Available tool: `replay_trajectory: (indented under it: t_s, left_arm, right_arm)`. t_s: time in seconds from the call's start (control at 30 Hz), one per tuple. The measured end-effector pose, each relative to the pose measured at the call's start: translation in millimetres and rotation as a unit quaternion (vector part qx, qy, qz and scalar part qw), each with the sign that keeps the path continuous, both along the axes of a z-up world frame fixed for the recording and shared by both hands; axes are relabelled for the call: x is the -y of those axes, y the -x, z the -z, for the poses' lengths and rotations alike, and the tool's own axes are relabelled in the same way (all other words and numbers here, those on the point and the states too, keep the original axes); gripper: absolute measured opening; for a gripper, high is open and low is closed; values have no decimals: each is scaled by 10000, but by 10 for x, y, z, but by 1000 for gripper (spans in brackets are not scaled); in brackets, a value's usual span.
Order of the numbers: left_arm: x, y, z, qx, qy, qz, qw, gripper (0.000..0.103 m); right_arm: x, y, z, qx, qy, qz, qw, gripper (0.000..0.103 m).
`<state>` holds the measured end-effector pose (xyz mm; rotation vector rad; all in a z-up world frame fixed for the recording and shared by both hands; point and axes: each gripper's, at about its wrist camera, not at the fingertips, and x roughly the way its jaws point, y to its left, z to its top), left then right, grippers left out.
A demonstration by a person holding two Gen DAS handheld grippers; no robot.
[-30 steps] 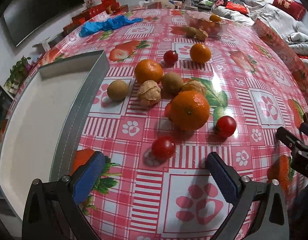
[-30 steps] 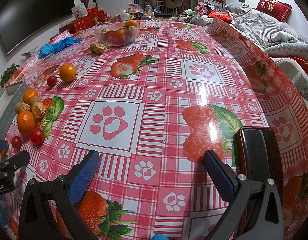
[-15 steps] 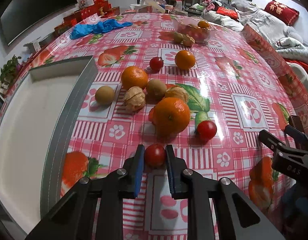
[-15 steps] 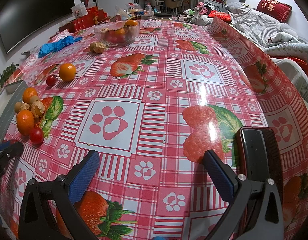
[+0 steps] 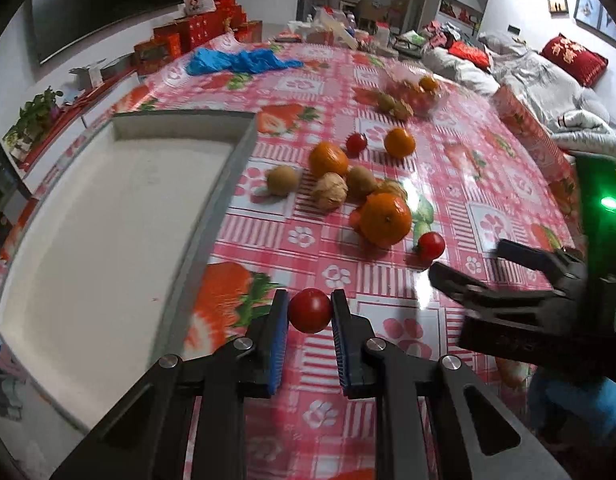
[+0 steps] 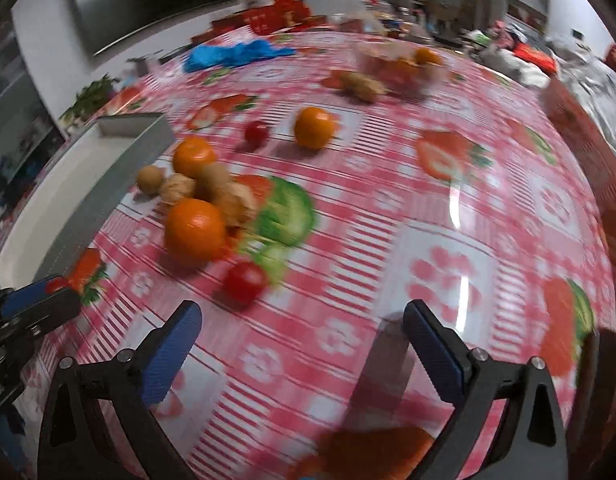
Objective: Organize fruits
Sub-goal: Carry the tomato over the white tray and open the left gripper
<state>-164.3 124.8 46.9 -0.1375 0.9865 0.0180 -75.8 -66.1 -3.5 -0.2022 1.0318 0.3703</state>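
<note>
Left wrist view showed the left gripper (image 5: 309, 312) pinching a cherry tomato (image 5: 309, 310); gentle pressure suited carrying it over the tray (image 5: 212, 216) rim; the right gripper (image 6: 300, 328) was spread, empty.

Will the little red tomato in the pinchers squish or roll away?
The small tomato looks round and glossy, so it could probably slip or roll if let go. The left gripper pinches it between ridged blue pads, which likely helps. Its thin skin might bruise under hard squeezing.
</note>
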Motion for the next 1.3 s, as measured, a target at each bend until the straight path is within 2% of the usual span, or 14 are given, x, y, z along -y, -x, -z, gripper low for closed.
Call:
replay_trajectory:
  t_s: [0.1,0.2,0.23,0.27,0.33,0.53,0.77,0.93,1.03,1.3]
  left_arm:
    - [-115,59,-64,28,41,-79,10000,22]
    - [-239,118,-101,42,116,-146,9998,22]
    - [-271,133,-107,51,115,-165,9998,22]
    - [-308,145,-114,62,103,-184,9998,22]
    - [-374,170,-141,88,98,-218,9997,23]
    - [-645,228,-320,334,59,-325,9989,23]
    - [-1028,191,-579,636,-163,-590,9961,23]
    - [-1362,200,-649,683,-241,-907,9932,23]
    - [-1524,191,-608,663,-289,-1074,9916,23]
    - [-1676,131,-144,244,-85,-1335,9907,23]
  right_arm:
    - [-155,37,16,238,270,-173,9992,82]
    - [-190,68,-27,257,213,-312,9990,54]
    - [-189,65,-46,220,171,-324,9991,34]
    - [-168,47,-65,118,86,-276,9995,29]
    - [-103,6,-104,-94,-241,-167,9995,29]
    - [-109,-13,-336,-294,-668,-157,9972,29]
    - [-628,10,-780,-41,-799,-773,9938,29]
    - [-1139,15,-945,-12,-853,-1278,9881,29]
    - [-1429,34,-871,-139,-855,-1513,9847,29]
    - [-1954,237,-391,-685,-600,-1929,9770,29]
